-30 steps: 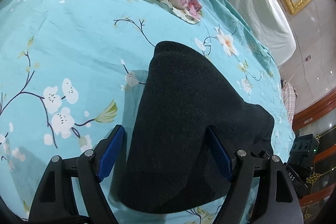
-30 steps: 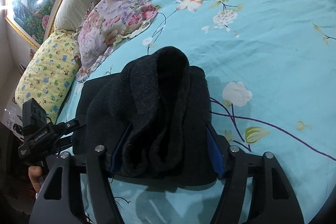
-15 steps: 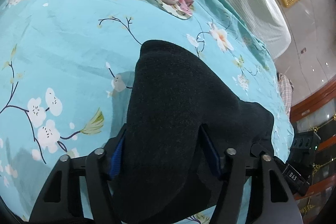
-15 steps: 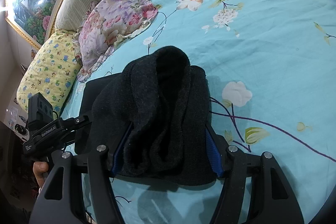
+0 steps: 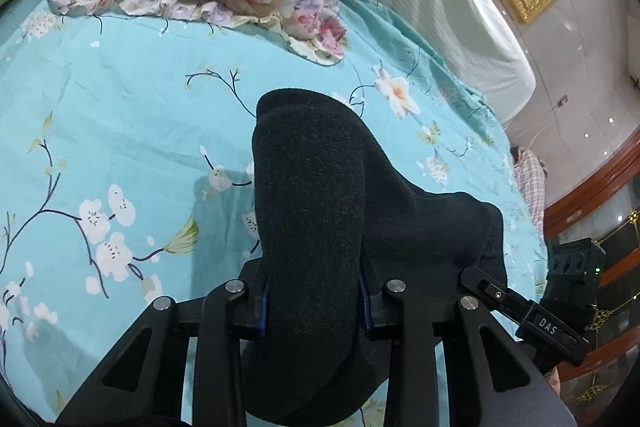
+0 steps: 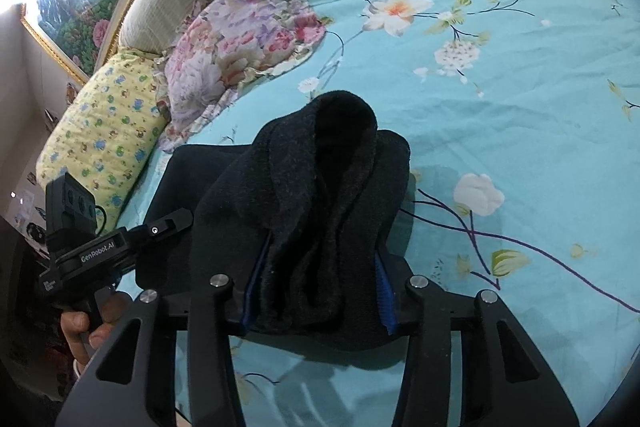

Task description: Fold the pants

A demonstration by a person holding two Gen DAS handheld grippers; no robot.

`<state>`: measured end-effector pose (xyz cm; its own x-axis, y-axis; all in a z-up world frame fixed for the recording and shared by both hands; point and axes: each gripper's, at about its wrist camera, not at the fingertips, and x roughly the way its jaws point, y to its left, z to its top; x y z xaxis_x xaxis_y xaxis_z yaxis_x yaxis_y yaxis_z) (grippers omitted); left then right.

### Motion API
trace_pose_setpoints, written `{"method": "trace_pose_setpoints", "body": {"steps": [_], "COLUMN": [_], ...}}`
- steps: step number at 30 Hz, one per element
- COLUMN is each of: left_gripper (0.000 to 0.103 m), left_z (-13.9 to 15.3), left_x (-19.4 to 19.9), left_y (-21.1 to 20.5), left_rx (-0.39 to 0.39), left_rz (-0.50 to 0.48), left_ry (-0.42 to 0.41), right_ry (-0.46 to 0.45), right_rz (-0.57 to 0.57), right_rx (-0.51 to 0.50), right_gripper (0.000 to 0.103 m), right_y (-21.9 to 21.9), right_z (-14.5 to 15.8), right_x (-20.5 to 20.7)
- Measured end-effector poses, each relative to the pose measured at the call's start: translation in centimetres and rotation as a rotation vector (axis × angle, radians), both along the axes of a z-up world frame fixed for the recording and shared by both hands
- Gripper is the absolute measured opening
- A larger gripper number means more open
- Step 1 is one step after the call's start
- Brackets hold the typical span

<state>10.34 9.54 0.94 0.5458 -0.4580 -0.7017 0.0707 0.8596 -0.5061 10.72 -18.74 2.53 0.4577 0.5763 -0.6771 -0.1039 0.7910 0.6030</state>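
Pants lie bunched on the bed, dark knit fabric gathered in thick layers between both tools. Left tongs are clamped on one bundled end; right tongs are clamped on a rolled, multi-layer edge of the same garment. The floral pillow and yellow pillow sit near the headboard, well apart from the work area. Judged step: carrying a fold over. To execute well, raise both ends level, keep equal tension so no layer slips from the pads, lay the fold flat on open sheet, and release only once edges align.
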Motion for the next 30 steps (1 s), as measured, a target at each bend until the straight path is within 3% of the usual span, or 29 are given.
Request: {"method": "trace_pose_setpoints", "body": {"steps": [7, 16, 30], "left_gripper": [0.031, 0.031, 0.031], "left_z": [2.1, 4.1, 4.5], "left_x": [-1.5, -2.5, 0.6], "left_y": [2.1, 7.8, 14.4], "left_rx": [0.018, 0.034, 0.097], "left_rz": [0.045, 0.159, 0.280], "left_ry": [-0.046, -0.082, -0.087], "right_ry": [-0.026, -0.066, -0.099], "right_rz": [0.032, 0.142, 0.293], "right_rx": [0.030, 0.051, 0.049], "right_gripper": [0.046, 0.046, 0.046], "right_y": [1.4, 6.6, 15.4], "right_z": [1.6, 3.1, 3.5], "right_x": [0.2, 2.6, 8.5]}}
